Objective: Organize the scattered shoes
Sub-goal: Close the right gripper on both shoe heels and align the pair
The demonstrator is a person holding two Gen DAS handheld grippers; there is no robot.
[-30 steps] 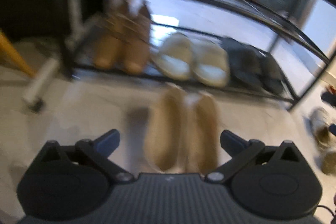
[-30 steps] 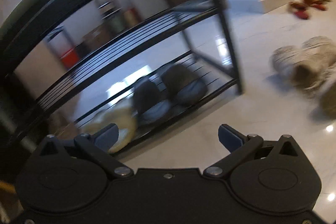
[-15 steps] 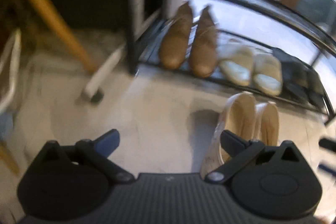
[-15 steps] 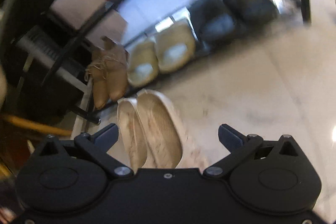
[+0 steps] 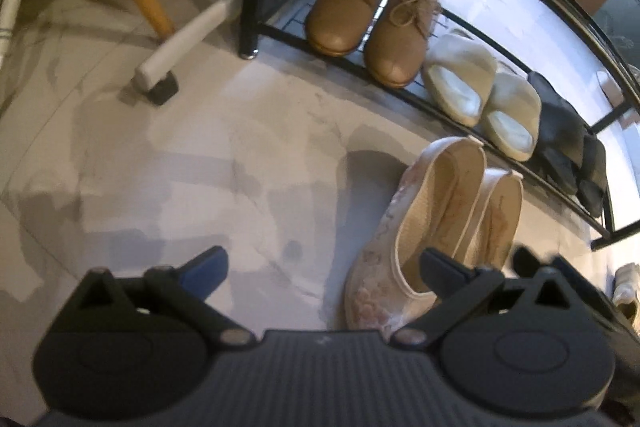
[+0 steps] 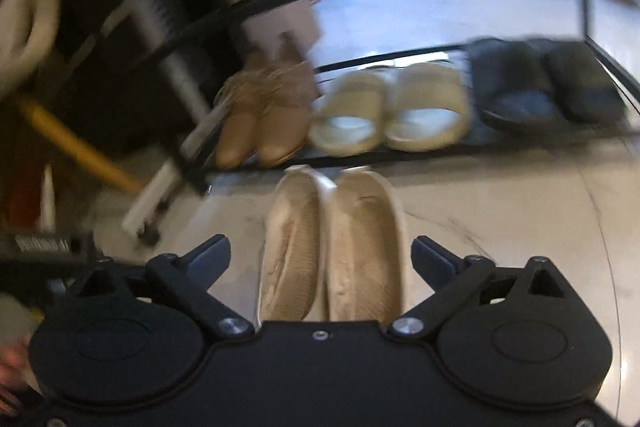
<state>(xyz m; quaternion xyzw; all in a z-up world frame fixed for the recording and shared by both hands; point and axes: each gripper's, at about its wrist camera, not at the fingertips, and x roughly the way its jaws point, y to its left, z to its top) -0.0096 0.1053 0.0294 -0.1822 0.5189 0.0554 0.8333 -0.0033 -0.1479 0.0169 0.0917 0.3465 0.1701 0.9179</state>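
Right wrist: closing right tool (image 6: 320, 255) straddles cream flats (image 6: 332, 239); left tool (image 5: 324, 267) open; no legible writing.

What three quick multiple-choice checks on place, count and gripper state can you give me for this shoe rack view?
1. Where does the cream slip-on pair lie?
A. on the bottom shelf
B. on the floor before the rack
C. on the top shelf

2. How many pairs stand on the bottom shelf?
A. one
B. two
C. three

3. How does the right gripper stand?
A. open, pair between its fingers
B. shut on one shoe
C. open, aimed at bare floor

Key: 1 B, they rest on the pale tiles. 2 C, tan lace-ups, cream slides, dark slides. 3 A, both fingers clear of the shoes.
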